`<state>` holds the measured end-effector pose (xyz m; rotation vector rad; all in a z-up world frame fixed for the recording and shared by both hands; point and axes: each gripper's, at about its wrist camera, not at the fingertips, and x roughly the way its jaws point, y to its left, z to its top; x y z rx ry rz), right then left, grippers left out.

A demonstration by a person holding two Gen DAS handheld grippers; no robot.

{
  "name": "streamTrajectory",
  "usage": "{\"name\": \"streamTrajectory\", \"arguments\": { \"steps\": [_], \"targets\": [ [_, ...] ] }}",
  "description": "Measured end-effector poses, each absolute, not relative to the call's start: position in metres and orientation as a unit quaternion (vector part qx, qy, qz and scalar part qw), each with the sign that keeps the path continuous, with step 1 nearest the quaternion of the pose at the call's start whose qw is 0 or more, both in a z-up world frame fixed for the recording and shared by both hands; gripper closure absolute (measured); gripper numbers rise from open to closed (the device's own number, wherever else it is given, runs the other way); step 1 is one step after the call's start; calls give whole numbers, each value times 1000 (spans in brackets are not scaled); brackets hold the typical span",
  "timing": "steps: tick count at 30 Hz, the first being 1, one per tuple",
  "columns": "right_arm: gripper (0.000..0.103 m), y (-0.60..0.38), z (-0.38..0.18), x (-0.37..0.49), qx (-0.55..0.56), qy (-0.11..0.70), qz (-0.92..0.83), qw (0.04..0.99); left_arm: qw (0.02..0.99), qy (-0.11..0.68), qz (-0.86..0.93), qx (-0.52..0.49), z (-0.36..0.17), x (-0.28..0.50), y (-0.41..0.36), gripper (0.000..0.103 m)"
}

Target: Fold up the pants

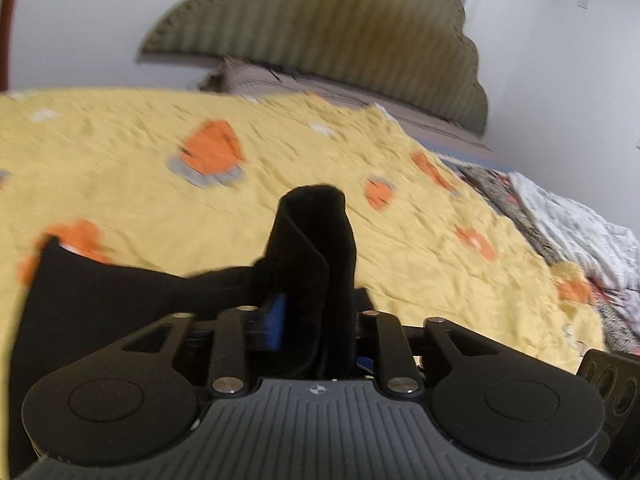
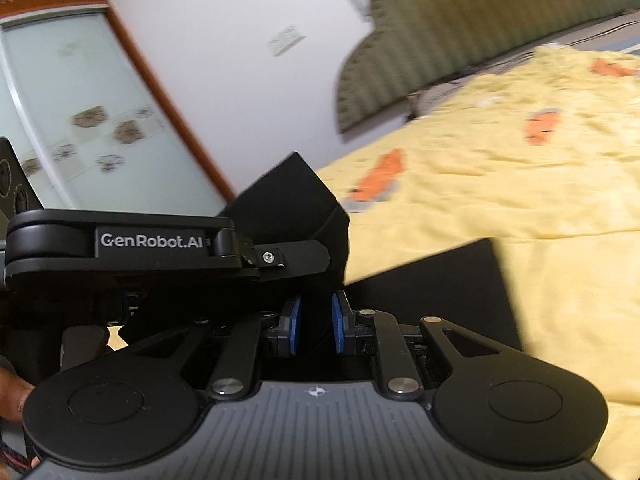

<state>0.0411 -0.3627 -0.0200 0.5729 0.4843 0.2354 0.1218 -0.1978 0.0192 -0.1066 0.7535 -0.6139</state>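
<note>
Left wrist view: left gripper point(image 1: 316, 320) has a thick roll of the black pants point(image 1: 316, 240) standing up between its fingers. One blue pad point(image 1: 278, 316) shows beside the cloth with what looks like a gap; the other is buried. Whether the pads press on the fabric I cannot tell. More black cloth sags off to the gripper's left side. Ahead lies the yellow bedspread point(image 1: 360, 152) with orange prints, then a ribbed olive headboard point(image 1: 320, 40). Off to its right, a heap of grey and white laundry point(image 1: 580, 220).

Right wrist view: right gripper point(image 2: 316, 324) has both blue pads close together on a narrow fold of the pants point(image 2: 320, 308), clamped as far as I can judge. A peak of cloth rises just ahead, with the left gripper's body point(image 2: 120, 244) crossing just beside it. A flat black panel of pants lies on the bedspread point(image 2: 520, 180) to the right. A fingertip point(image 2: 12, 392) shows at the near left edge.

Risks, as I judge them:
- Left hold looks loose; the bulky roll could slip free and undo the fold.
- Grippers are crowded together; they could knock or snag each other's cloth.
- Everything is blurred, so the carry is fast; the hanging cloth may swing and land creased.
</note>
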Motion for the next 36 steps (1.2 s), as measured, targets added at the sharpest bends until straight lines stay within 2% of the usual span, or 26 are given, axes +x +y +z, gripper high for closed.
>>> {"name": "streamTrajectory", "arguments": {
  "steps": [1,2,4,7,9,11,12,13,14,15,16,21,22,23,25,26,29,33,34,35,36],
  "targets": [
    [87,-367,-22,40,275,242,99,925,872,375,-309,-58,15,124,-202,46],
    [86,-373,-25,38,267,249,78,928,856,394,-326,-74,10,128,-205,36],
    [86,-382,-27,31,233,254,26,938,834,423,-340,-105,10,130,-202,35],
    [86,-398,-27,14,181,245,-57,951,839,404,-351,-96,21,127,-182,25],
    [86,-414,-25,1,191,234,-82,950,869,377,-314,-67,30,127,-162,21],
    [82,-426,-21,-6,225,213,-68,948,895,355,-269,-27,35,134,-141,11],
    [78,-428,-19,-5,239,208,-50,947,905,347,-246,4,35,139,-133,11],
    [65,-428,-17,-1,249,205,-27,946,913,339,-223,37,35,144,-128,11],
    [43,-424,-16,5,253,208,-2,945,918,333,-202,76,32,149,-124,11],
    [34,-419,-15,12,252,207,21,945,918,331,-188,113,28,155,-121,11],
    [32,-414,-14,19,247,203,38,947,917,328,-180,140,24,160,-119,11],
    [34,-394,-14,68,244,234,90,937,911,336,-180,156,6,178,-110,11],
    [42,-394,-18,76,250,245,88,933,911,335,-182,158,5,180,-111,11],
    [64,-396,-21,81,257,254,92,928,911,332,-181,163,3,183,-111,11],
    [80,-397,-28,88,270,263,107,920,913,326,-172,176,-2,192,-113,11],
    [92,-396,-28,91,260,265,109,922,912,327,-164,184,-6,197,-115,11],
    [92,-391,-19,87,161,265,43,950,912,329,-148,195,-21,210,-117,9],
    [92,-391,-26,92,143,279,32,949,920,327,-129,175,-22,212,-110,10],
    [88,-389,-25,91,137,279,25,950,924,320,-122,172,-17,207,-107,12],
    [76,-388,-22,86,134,274,16,952,928,311,-117,171,-11,202,-105,12],
    [72,-388,-17,81,127,266,-10,955,930,303,-120,173,-4,194,-102,11]
  ]
}}
